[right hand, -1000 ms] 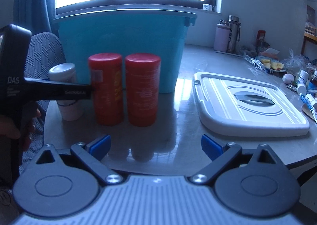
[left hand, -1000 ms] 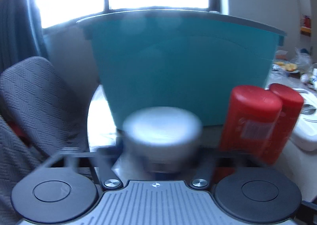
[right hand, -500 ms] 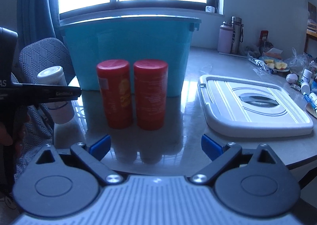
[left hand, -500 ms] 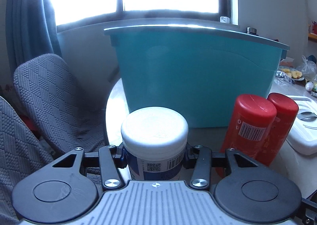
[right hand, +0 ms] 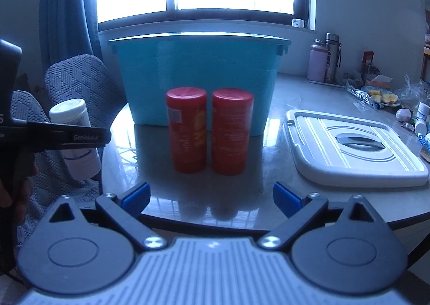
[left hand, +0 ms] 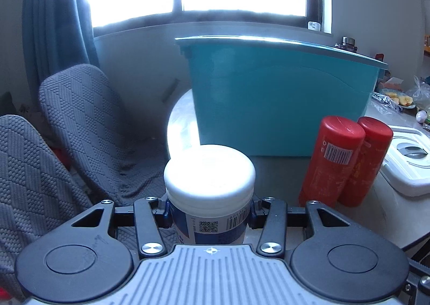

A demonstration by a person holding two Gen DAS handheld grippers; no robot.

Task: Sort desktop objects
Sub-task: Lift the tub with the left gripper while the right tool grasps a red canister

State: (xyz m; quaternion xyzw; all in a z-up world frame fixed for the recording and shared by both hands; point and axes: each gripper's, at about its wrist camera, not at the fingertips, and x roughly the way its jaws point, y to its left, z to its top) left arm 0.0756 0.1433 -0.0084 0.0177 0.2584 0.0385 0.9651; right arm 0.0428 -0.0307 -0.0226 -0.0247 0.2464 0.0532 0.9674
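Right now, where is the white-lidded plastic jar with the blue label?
The white-lidded plastic jar is clamped in the left gripper, held off the round table's left edge, left of the two red canisters and the teal bin.

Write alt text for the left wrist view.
The left gripper clamps a white-lidded plastic jar with a blue label. Behind it a teal plastic storage bin stands on the grey table; two red cylindrical canisters stand to the right.

Left gripper (left hand: 209, 211) closed tight on a round white plastic jar with a blue label (left hand: 209, 192). Behind, a big teal plastic tub (left hand: 282, 100) on the table (left hand: 387, 213). Beside it, two tall red cans (left hand: 344, 162), touching. Grey chairs (left hand: 80, 122) at left.
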